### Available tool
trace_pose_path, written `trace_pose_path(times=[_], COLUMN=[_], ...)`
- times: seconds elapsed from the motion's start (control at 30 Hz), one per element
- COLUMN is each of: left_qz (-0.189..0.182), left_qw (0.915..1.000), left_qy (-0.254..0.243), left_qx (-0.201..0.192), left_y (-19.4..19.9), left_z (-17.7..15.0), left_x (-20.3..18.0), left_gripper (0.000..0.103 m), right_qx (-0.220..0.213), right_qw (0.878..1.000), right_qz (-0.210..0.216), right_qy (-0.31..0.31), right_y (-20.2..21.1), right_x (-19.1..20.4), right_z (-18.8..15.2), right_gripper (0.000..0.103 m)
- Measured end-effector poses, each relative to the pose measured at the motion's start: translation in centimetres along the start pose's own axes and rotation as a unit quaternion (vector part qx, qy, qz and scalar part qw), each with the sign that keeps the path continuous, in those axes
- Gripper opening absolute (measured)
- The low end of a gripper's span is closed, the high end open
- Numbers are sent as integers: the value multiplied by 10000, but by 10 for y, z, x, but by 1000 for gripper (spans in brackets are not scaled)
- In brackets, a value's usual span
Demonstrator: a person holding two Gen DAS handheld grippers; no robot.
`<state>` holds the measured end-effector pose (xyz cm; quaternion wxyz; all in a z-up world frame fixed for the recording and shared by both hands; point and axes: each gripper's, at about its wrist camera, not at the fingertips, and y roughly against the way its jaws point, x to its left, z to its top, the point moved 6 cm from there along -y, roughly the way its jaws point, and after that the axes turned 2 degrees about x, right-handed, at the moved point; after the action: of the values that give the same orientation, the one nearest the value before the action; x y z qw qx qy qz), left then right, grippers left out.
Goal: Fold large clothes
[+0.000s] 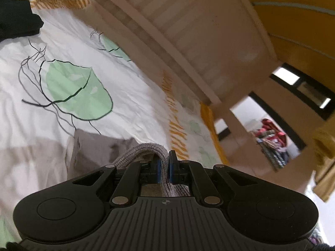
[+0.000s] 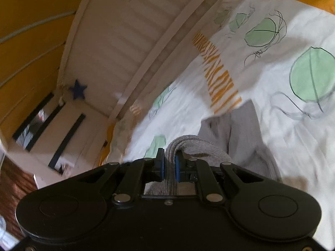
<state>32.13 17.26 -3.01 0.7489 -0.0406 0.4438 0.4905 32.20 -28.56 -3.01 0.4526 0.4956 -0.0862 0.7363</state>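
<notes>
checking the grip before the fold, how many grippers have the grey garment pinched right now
2. The left gripper is shut on the grey garment's ribbed edge; the right gripper is shut on its ribbed edge too.

soft indoor daylight, motion-blurred backgrounds, strong fisheye bending at edges.

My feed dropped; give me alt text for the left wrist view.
The left claw is shut on the ribbed hem of a grey sweater, held above a white bedsheet printed with green leaves. A dark garment lies far left.
</notes>
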Motion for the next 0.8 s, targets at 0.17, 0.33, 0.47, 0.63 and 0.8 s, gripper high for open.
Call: trace_pose_path(times=[0.17, 0.33, 0.47, 0.63, 0.8], left_qz=[527, 965, 833, 1079, 1423], left_qw=[9983, 9939, 9957, 9935, 9836], left_qy=[172, 397, 415, -140, -1102], left_qx=[165, 366, -33, -345, -124], left_y=[-54, -80, -66, -37, -35], left_z=[3, -7, -3, 8, -6], left_x=[38, 73, 74, 48, 9], left_gripper=[8, 28, 72, 81, 91], right_qx=[141, 247, -14, -340, -333], right_qw=[9988, 9947, 9966, 9927, 9803], right_qz=[-453, -996, -817, -945, -1141], right_qy=[-142, -6, 42, 667, 1580], right_y=[-58, -91, -88, -66, -59], right_x=[-35, -64, -66, -46, -12], right_z=[17, 16, 16, 20, 2], right_gripper=[19, 34, 74, 79, 83])
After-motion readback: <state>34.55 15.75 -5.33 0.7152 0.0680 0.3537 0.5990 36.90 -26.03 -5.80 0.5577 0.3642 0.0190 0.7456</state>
